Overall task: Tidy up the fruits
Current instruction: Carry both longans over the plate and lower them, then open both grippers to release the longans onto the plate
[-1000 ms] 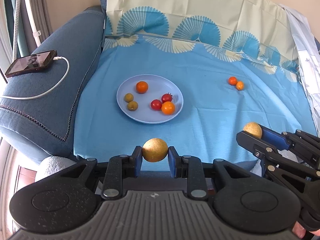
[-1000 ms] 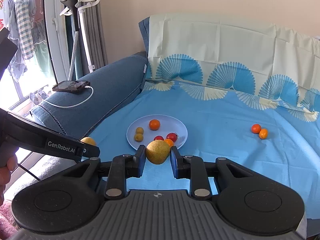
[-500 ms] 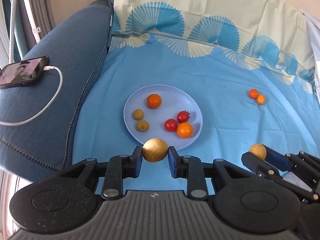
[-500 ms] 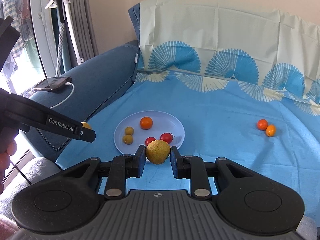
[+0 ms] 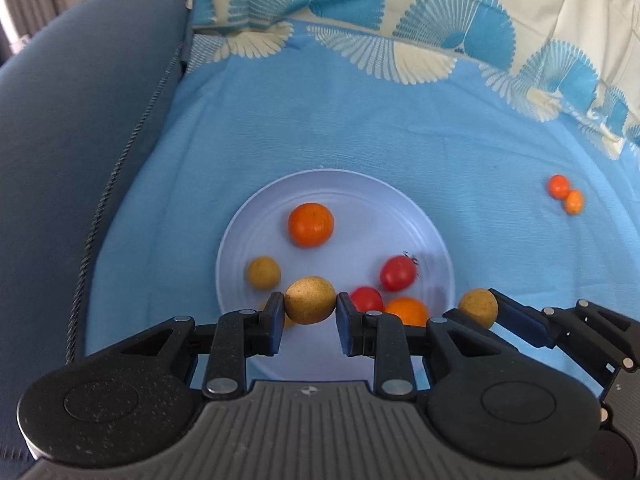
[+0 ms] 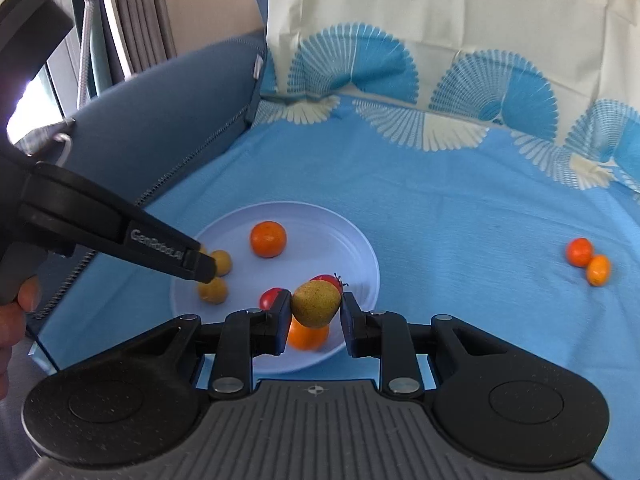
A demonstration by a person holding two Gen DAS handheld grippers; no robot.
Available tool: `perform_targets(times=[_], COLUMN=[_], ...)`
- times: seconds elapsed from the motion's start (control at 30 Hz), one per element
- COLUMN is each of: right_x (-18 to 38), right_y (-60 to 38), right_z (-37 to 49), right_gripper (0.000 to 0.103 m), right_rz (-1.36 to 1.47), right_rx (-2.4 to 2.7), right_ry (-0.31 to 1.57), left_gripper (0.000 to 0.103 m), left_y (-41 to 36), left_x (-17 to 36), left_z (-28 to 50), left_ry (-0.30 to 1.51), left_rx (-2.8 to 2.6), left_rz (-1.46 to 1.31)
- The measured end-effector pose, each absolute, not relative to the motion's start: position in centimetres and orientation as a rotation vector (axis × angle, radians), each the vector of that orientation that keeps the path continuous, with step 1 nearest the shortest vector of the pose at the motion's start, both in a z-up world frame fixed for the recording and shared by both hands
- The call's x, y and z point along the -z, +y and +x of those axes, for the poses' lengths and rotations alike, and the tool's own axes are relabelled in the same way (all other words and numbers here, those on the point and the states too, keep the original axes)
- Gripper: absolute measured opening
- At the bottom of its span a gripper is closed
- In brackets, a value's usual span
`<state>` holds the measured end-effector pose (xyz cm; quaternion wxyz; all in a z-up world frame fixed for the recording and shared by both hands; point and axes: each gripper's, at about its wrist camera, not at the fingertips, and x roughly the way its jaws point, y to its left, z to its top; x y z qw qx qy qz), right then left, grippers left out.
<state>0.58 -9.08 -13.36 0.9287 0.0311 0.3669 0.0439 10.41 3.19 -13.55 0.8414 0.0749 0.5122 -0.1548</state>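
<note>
Over the near rim of the pale plate (image 5: 400,208), the left gripper (image 5: 310,312) pinched a round tan fruit (image 5: 310,300) between its blue pads. Right gripper (image 6: 316,312) pinched a yellow-green fruit (image 6: 316,304) the same way, above the plate's near right edge. On the plate lay a large orange fruit (image 5: 311,225), two red tomatoes (image 5: 397,273), a smaller orange one (image 5: 406,311) and small tan fruits (image 5: 263,273). Plate sat on a blue cloth (image 5: 360,128) beside a dark blue armrest (image 5: 80,120). Two small orange fruits (image 5: 566,194), touching each other, lay on the cloth well apart to the plate's right.
</note>
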Motion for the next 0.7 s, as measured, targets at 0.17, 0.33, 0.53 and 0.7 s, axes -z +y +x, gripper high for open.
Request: perform_targets(times=[0.17, 0.33, 0.53, 0.7], right_x=[15.6, 16.5, 14.6, 12.5], right_y=[-8.6, -8.2, -8.4, -8.3], right_z=[3.7, 5.3, 2.9, -1.7], right_gripper=[0.028, 0.043, 0.086, 0.094], right_rz=[0.029, 0.008, 0.024, 0.049], right_rx=[-0.109, -0.129, -0.096, -0.067], right_ry=[0.78, 0.778, 0.764, 0.784], left_gripper=[0.03, 0.098, 0.103, 0.103], left_y=[2.6, 3.3, 5.0, 7.1], left_x=[15.6, 14.7, 12.1, 10.6], left_z=[13.1, 13.8, 10.7, 6.0], left_ry=[1.085, 1.03, 0.993, 1.041], left_rx=[0.337, 0.348, 0.269, 0.2], left_rz=[0.183, 0.142, 0.156, 0.165])
